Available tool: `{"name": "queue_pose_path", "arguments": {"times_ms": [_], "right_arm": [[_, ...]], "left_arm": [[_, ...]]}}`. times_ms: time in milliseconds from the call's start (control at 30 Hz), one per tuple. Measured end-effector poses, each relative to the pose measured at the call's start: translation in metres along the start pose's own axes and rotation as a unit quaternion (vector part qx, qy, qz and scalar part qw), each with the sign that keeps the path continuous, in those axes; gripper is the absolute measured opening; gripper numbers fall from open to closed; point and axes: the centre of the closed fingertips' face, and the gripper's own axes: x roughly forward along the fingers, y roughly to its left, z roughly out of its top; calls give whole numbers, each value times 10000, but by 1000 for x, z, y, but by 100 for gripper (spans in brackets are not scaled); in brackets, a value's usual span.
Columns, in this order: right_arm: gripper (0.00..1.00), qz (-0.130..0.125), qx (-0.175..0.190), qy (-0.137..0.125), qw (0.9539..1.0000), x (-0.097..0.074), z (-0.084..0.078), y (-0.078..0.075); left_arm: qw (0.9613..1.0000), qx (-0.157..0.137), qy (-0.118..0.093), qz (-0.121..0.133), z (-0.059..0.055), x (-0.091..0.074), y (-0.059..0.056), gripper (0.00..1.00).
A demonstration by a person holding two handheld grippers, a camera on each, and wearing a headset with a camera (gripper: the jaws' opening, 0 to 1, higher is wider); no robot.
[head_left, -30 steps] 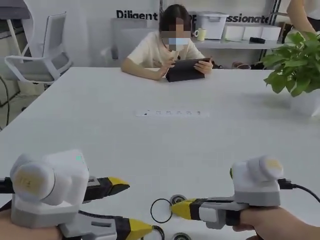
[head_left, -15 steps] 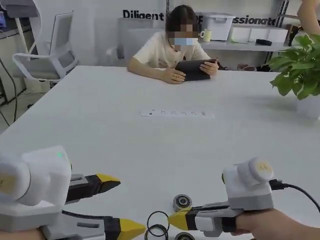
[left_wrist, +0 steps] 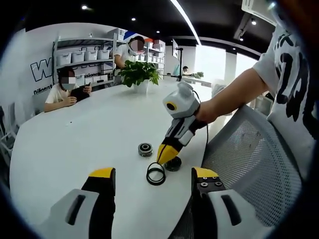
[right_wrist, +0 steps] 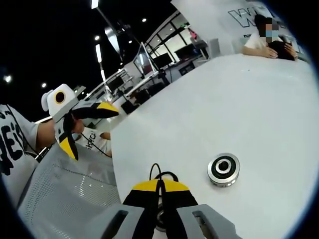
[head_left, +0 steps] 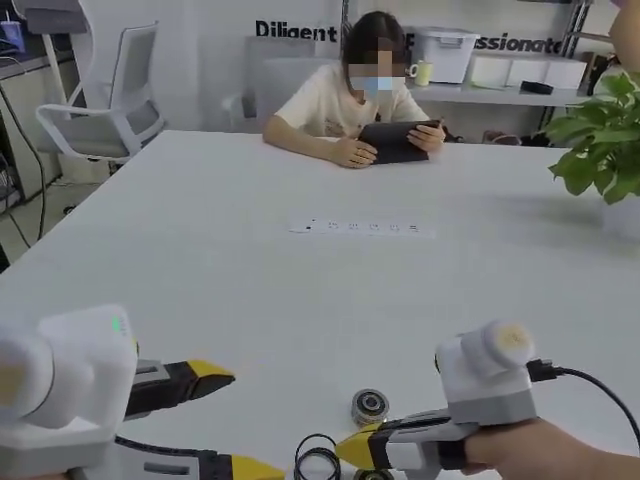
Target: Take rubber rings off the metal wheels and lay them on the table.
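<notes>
**Lower right of the head view:** your right gripper (head_left: 350, 448), jaws pressed together. It appears to pinch the edge of a rubber ring (head_left: 317, 460), likely so the ring can be laid flat on the white table (head_left: 300, 300). The ring sits at bottom centre, near a metal wheel (head_left: 369, 405) that lies apart, just above it in the frame.

**Lower left:** your left gripper (head_left: 232, 422), jaws spread wide and empty. It hangs clear, probably to leave room for the release.

On table (head_left: 250, 280): wheel (head_left: 369, 405) near front edge, rings (head_left: 316, 458) just left-front of it; power strip (head_left: 360, 228) mid-table; plant (head_left: 600, 140) far right.
</notes>
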Motion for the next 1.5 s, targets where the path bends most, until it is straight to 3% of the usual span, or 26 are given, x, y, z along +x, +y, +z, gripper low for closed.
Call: {"name": "queue_pose_path", "arguments": {"times_ms": [267, 867, 1200, 1500], "right_arm": [[0, 22, -62, 97, 9999, 5, -2, 2], [0, -225, -263, 235, 9991, 4, -8, -8], [13, -315, -690, 356, 9965, 2, -9, -5], [18, -294, -783, 84, 9965, -8, 3, 0]], "left_arm": [[10000, -23, 17, 19, -3, -2, 0, 59], [9999, -19, 112, -16, -6, 1, -3, 59], [9999, -34, 148, -19, -8, 0, -4, 59], [9999, 7, 165, -3, -7, -1, -5, 59]]}}
